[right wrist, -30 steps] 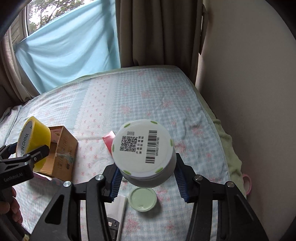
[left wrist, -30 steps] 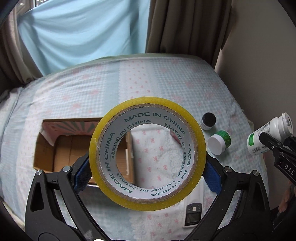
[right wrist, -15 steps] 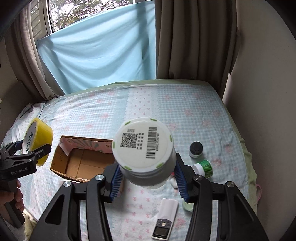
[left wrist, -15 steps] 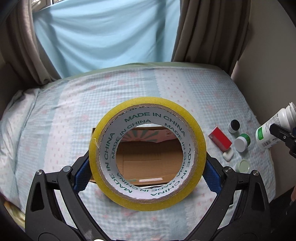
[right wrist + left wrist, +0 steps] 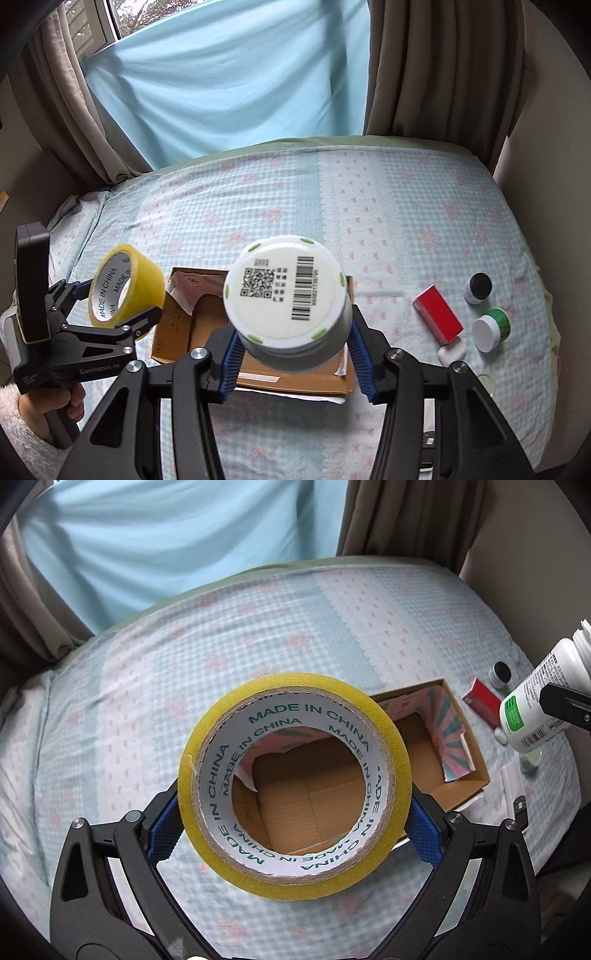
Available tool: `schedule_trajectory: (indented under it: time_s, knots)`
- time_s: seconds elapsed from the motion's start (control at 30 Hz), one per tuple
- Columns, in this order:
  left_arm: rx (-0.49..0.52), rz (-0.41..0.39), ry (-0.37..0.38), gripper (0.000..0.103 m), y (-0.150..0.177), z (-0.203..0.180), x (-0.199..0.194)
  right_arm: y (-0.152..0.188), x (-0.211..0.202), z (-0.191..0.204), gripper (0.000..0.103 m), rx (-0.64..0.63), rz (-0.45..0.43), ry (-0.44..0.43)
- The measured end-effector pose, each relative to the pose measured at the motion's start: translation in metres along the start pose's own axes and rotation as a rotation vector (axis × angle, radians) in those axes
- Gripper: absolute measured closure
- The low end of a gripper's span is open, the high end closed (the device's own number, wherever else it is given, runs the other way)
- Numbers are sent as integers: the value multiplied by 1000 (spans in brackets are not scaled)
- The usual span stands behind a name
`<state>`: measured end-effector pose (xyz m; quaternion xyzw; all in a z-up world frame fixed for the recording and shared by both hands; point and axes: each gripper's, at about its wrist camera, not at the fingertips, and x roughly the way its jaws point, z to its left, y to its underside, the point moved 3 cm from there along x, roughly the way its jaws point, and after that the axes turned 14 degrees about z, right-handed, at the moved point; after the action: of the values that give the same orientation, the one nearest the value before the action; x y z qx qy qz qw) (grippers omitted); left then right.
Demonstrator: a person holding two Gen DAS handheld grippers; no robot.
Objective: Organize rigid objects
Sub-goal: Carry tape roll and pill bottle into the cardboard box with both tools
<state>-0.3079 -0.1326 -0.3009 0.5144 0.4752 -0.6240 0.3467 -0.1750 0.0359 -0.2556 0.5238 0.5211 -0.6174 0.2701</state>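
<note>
Both hands shifted over cardboard box [image 5: 258,369] vs 1s ago. Left gripper [image 5: 295,812] clamps tape roll [image 5: 294,786], right gripper [image 5: 293,343] clamps white bottle [image 5: 288,302]; box opening directly below both.

Checked floral bedsheet [image 5: 369,192]; blue cloth [image 5: 229,81] over window, brown curtains [image 5: 424,66].

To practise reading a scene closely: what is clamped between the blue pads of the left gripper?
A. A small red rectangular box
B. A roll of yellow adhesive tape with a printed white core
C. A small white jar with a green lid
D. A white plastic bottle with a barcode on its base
B: the left gripper has its blue pads pressed on both sides of the roll of yellow adhesive tape, above the open cardboard box.
</note>
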Motion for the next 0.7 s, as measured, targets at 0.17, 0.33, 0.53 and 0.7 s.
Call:
schedule_trajectory:
  time_s: [0.17,0.33,0.53,0.7]
  knots:
    - [94,90,8,5,-7,1,57,-6,51,18,56,11,100,-42]
    - [224,186,6,5,-7,-19,114,-5,106,13,56,35,208,-39]
    - [283,225,0,5,-9,-37,151,3,161,0,56,20,322,0]
    - [298,238,-13,5,-11,-38,161,8,176,-6,57,26,343,-3]
